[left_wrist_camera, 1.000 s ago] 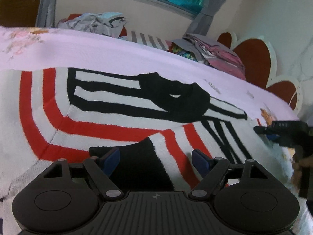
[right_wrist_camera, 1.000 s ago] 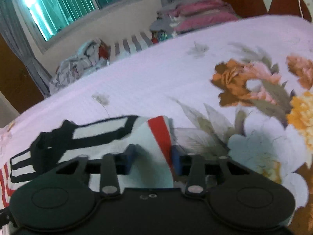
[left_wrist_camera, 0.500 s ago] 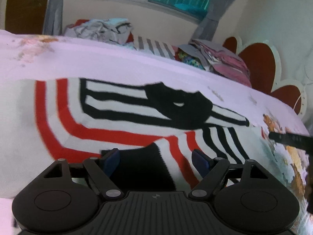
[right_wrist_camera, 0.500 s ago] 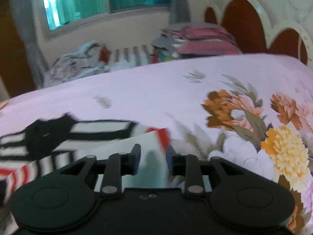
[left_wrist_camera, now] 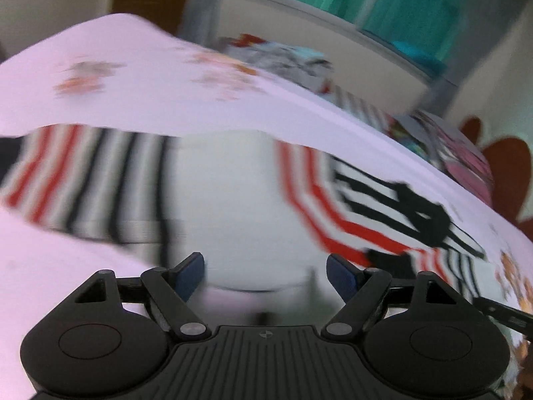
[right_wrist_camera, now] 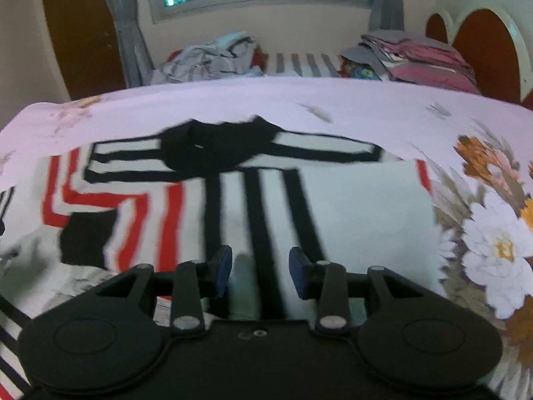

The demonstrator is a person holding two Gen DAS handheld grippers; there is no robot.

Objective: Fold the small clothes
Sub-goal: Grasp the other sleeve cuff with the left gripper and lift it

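The striped sweater (right_wrist_camera: 233, 200) lies spread on the floral bed sheet (right_wrist_camera: 366, 110), black collar toward the far side, and its right-hand part is now folded in over the body — a plain pale panel covers the stripes there. A second ago the right claw (right_wrist_camera: 260, 271) was pinched on that edge at the sweater's side; it has since carried it inward and its jaws are opening, with only flat fabric below the blue pads and nothing pressed between them. So the first side fold looks placed, and the matching fold on the other side is likely next. The left claw (left_wrist_camera: 266, 276) has swung away from the black cuff it hovered over before and now sits above the pale middle of the garment, toward the unfolded side; its view is heavily smeared. Its jaws stand wide apart, gripping nothing. Both claws slant downward at the bed, held low above the cloth.
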